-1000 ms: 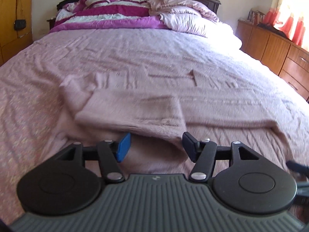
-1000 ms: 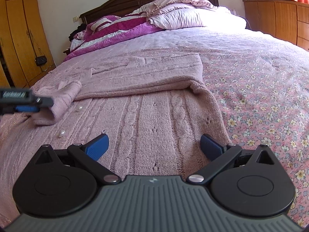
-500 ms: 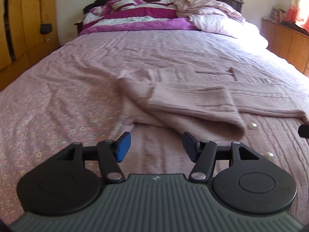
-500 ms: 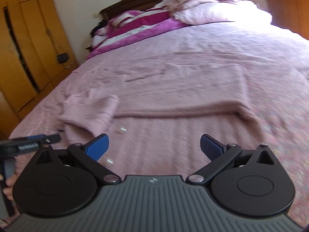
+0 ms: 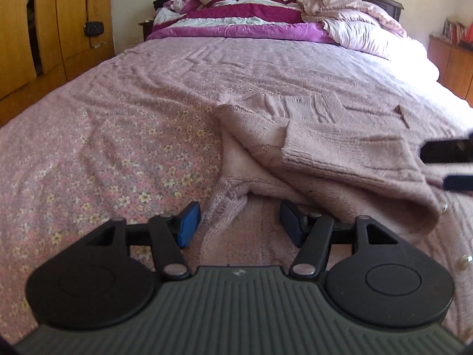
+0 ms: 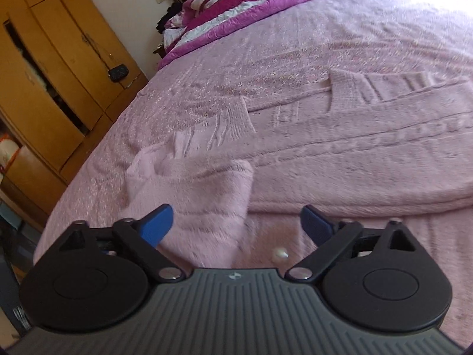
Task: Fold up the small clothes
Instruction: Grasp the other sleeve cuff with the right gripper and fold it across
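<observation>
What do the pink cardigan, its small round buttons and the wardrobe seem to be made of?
Cardigan: soft knitted yarn, probably wool or acrylic; cable ribs and a fuzzy nap show.
Buttons: pearl-like, glossy, perhaps plastic; blurred.
Wardrobe: wood or wood veneer, with a warm orange, slightly glossy finish.

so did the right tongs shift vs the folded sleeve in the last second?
Yes. The right tongs swung left: the folded sleeve now lies straight ahead, the wardrobe looms larger.
</observation>
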Motion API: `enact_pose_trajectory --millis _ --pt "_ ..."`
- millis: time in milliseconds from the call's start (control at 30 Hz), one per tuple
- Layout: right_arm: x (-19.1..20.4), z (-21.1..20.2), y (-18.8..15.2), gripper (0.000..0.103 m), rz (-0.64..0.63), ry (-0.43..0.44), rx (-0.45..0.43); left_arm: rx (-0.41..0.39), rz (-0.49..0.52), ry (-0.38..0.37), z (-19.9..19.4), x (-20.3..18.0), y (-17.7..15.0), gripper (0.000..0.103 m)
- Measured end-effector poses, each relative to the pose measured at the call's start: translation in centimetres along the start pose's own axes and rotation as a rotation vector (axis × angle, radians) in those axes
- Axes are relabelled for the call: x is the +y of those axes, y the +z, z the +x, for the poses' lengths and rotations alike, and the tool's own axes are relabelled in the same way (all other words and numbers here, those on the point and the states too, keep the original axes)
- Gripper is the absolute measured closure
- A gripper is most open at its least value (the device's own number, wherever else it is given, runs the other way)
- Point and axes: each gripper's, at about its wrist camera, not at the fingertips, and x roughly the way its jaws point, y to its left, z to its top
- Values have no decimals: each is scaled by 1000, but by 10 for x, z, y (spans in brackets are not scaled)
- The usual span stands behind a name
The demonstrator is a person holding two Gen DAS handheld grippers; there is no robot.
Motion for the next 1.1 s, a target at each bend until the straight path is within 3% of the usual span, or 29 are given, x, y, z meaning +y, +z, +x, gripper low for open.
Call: enact_pose_trajectory --millis 200,233,300,367,433,700,967,1100 --pt "7 36 3 19 84 0 42 14 15 -2 3 -1 3 38" --pt "9 38 1 26 86 -8 40 15 17 -1 3 -1 3 38" --pt "14 39 -2 51 78 -16 28 18 30 0 2 -2 3 38" --pt "19 33 -3 83 61 -28 7 25 64 -9 2 -3 5 37" --pt "24 20 1 90 -1 -31 -35 35 86 -21 4 0 8 35" --pt "27 -23 45 92 -110 -34 -195 61 37 -63 7 10 10 35" --pt "-18 10 44 92 -121 -200 -182 80 20 -78 8 13 12 35" --pt "-46 33 30 91 -60 -204 -124 81 25 -68 9 11 12 35"
